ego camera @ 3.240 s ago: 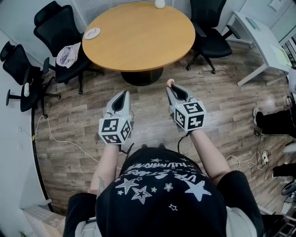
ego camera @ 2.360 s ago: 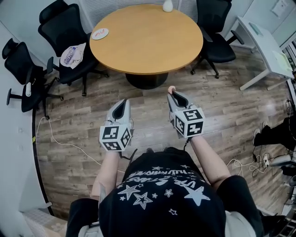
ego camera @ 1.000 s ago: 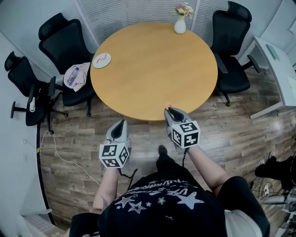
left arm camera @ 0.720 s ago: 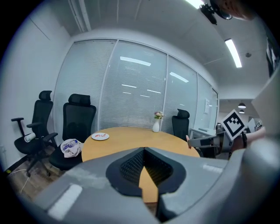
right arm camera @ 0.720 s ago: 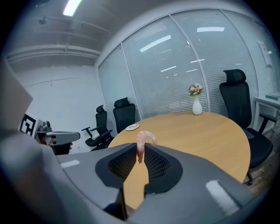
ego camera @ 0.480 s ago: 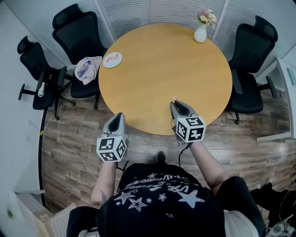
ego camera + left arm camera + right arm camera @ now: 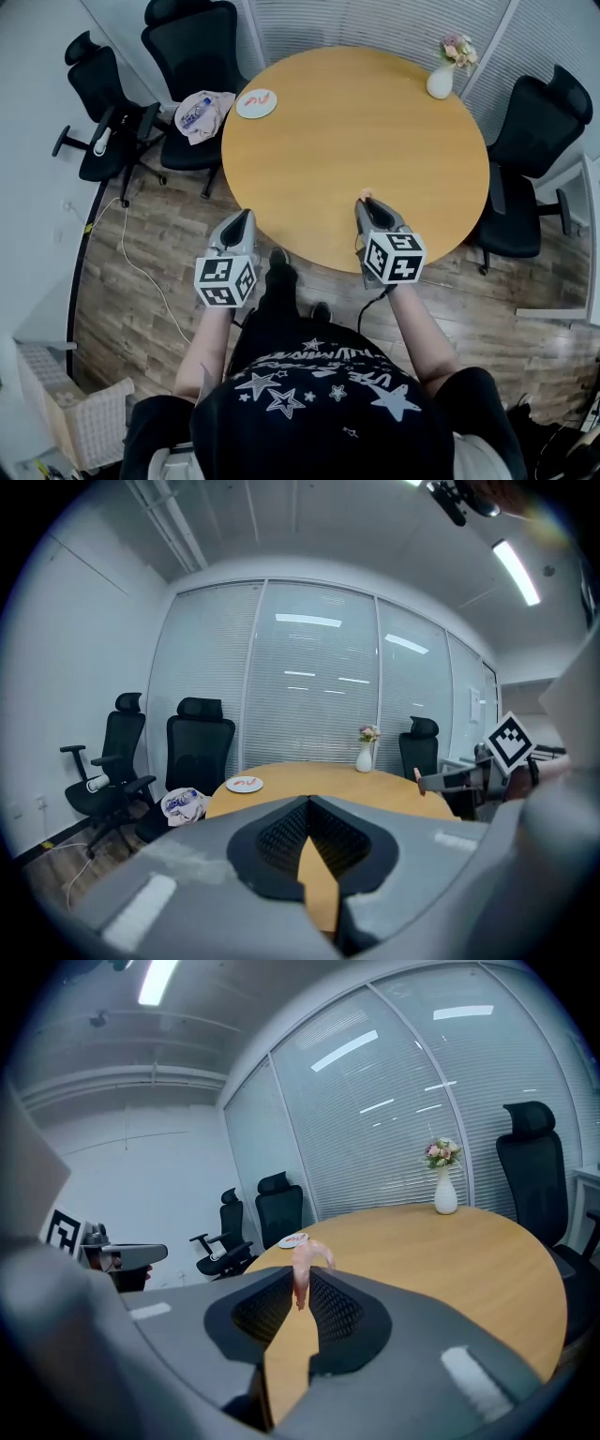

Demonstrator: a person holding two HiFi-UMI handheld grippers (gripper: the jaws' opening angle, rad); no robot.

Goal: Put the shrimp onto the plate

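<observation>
A pink shrimp [image 7: 302,1267] sticks up from between the tips of my right gripper [image 7: 299,1277], which is shut on it. In the head view that gripper [image 7: 367,203] hovers over the near part of the round wooden table [image 7: 375,131], with the shrimp [image 7: 366,195] at its tip. The white plate [image 7: 256,103] lies at the table's far left edge with orange-red pieces on it; it also shows small and distant in the right gripper view as the plate [image 7: 294,1239]. My left gripper [image 7: 246,216] is shut and empty, just off the table's near left rim.
A white vase with flowers [image 7: 442,77] stands at the table's far right. Black office chairs [image 7: 195,52] ring the table; one holds a bag with a bottle [image 7: 202,114]. Another chair [image 7: 534,187] is at the right. Wooden floor and a cable [image 7: 131,262] lie at the left.
The person has walked up to the table. Both grippers moved from over the floor to the table's near edge, the right one still holding the shrimp.
</observation>
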